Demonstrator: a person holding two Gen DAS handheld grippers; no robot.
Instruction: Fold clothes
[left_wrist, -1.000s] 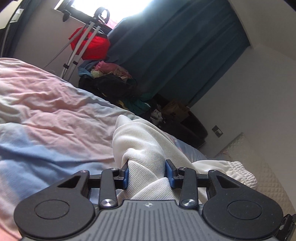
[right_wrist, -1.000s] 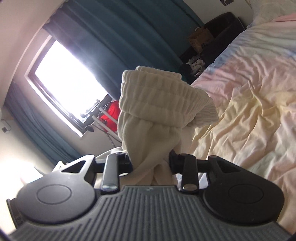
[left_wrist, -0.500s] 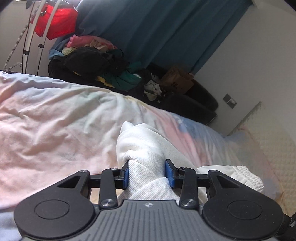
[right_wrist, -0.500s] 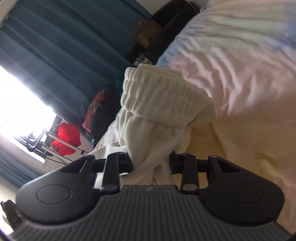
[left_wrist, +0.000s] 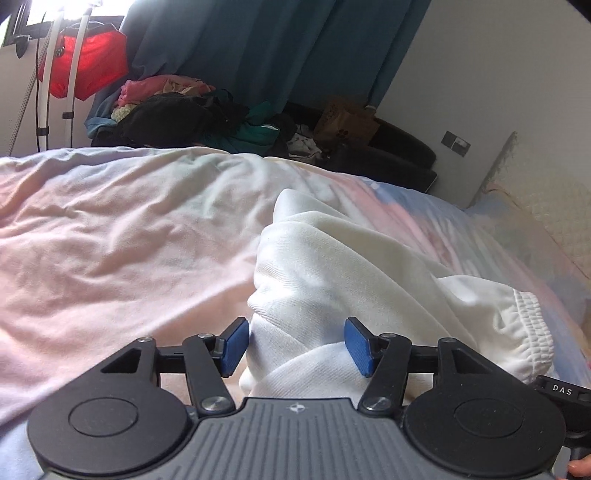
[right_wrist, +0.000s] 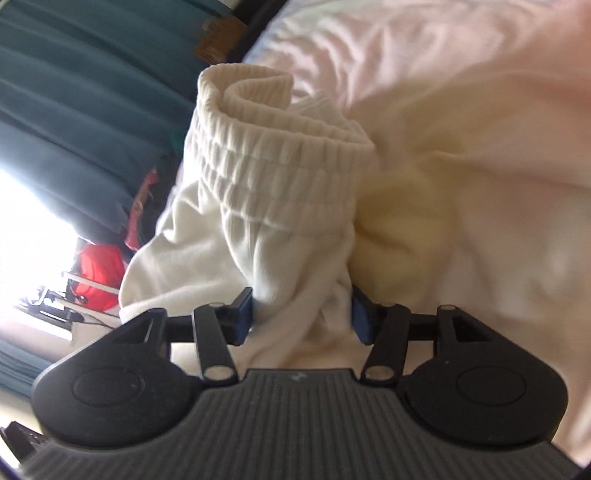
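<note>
The white garment lay on the bed. The left hand-held gripper stood spread, its pads clear of the cloth. The right hand-held gripper pinched the garment's bunched fabric below its ribbed cuff.

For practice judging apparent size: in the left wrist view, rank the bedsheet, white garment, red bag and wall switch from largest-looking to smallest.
1. bedsheet
2. white garment, though nearness to the camera enlarges it
3. red bag
4. wall switch
</note>
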